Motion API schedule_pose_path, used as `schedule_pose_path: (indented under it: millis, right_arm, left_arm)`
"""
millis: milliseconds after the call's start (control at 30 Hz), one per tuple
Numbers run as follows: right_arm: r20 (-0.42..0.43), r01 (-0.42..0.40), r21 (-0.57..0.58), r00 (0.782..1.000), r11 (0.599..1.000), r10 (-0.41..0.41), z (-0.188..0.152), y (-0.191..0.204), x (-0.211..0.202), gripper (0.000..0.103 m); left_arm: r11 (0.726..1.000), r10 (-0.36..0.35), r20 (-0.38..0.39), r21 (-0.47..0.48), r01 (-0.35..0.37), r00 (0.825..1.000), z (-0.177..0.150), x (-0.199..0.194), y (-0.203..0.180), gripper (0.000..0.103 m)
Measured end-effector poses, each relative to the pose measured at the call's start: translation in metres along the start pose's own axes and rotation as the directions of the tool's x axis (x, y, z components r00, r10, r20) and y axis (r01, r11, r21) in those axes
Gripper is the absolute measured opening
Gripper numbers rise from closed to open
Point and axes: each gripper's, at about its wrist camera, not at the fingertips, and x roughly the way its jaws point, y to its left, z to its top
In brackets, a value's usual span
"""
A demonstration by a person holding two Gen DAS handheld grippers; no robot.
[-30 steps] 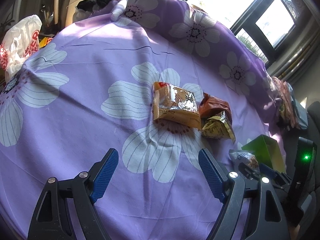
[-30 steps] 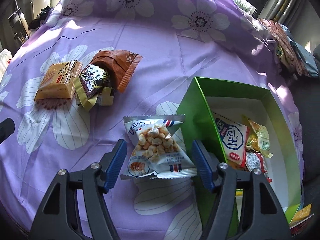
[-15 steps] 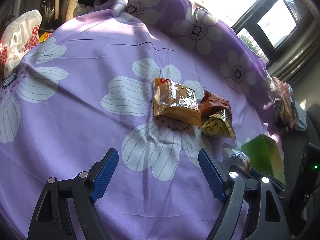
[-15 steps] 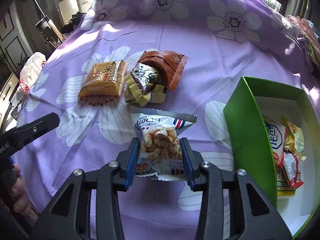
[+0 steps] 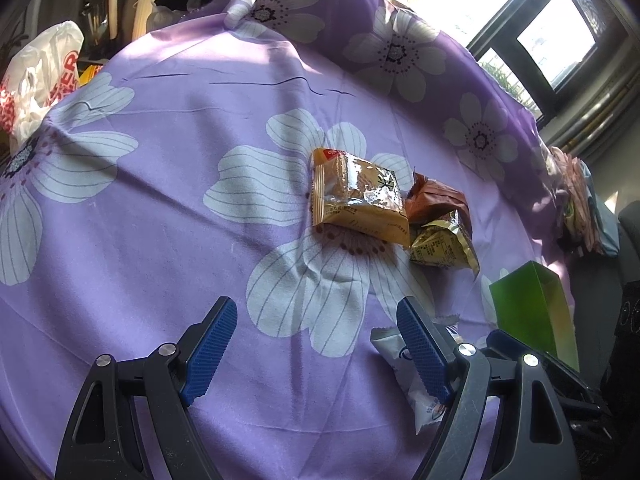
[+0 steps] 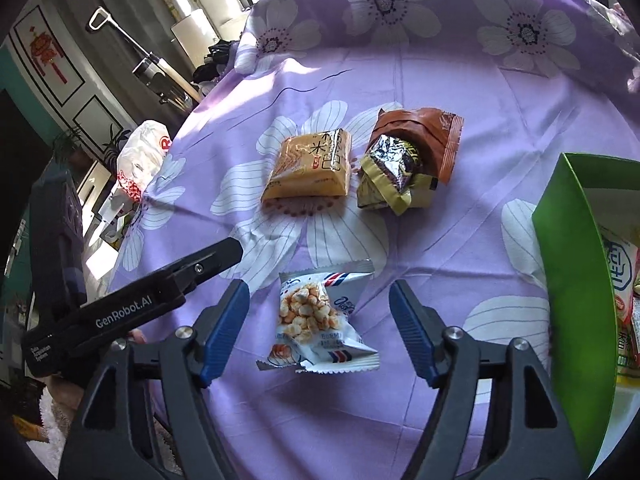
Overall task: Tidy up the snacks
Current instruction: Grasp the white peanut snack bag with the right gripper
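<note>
1. Right tongs (image 6: 318,332): jaws have just been opening and now stand well apart. The white puffed-snack packet (image 6: 316,320) lies between them on the purple flowered cloth (image 6: 480,92), touched by neither blue pad; nothing is held.
2. Left tongs (image 5: 316,348): jaws stand wide over bare cloth and grip nothing. One end of the same white packet shows just behind the right-hand blue pad in the left wrist view.
3. Green box (image 6: 576,272): open-topped, at the right edge of the right wrist view, with several packets already inside. It stands near the white packet but apart from it.
4. Loose snacks farther back on the desk: an orange packet (image 6: 310,168), and beside it a gold-and-dark packet (image 6: 394,176) leaning against a brown packet (image 6: 424,136).
5. Step in hand (judgement): the white packet has been released short of the box, so the pick-up appears to be in the course of being reset, not completed.
6. Next move (judgement): close the right tongs squarely across the packet's crumpled middle, lift it clear of the cloth, and carry it over the green wall into the box; three more packets then remain.
</note>
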Motion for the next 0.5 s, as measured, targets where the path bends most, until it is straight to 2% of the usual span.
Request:
schedule_pose_path:
  millis: [200,333,500]
  right_arm:
    - [0.091,-0.103,0.144,0.992,0.984,0.091,0.007,-0.026,-0.017,0.077]
    - [0.093,-0.183,0.200,0.982,0.963,0.167,0.007,-0.032,-0.009,0.077]
    - [0.053,-0.221,0.222,0.975,0.950,0.214,0.005,-0.029,0.008,0.076]
  left_arm:
    - [0.997,-0.054,-0.012,0.050,0.055,0.998,-0.005,0.000,-0.013,0.082]
    - [0.984,-0.114,-0.053,0.128,0.120,0.992,-0.016,0.004,-0.034,0.082]
    - [0.964,-0.142,-0.092,0.215,0.159,0.986,-0.032,0.010,-0.059,0.082]
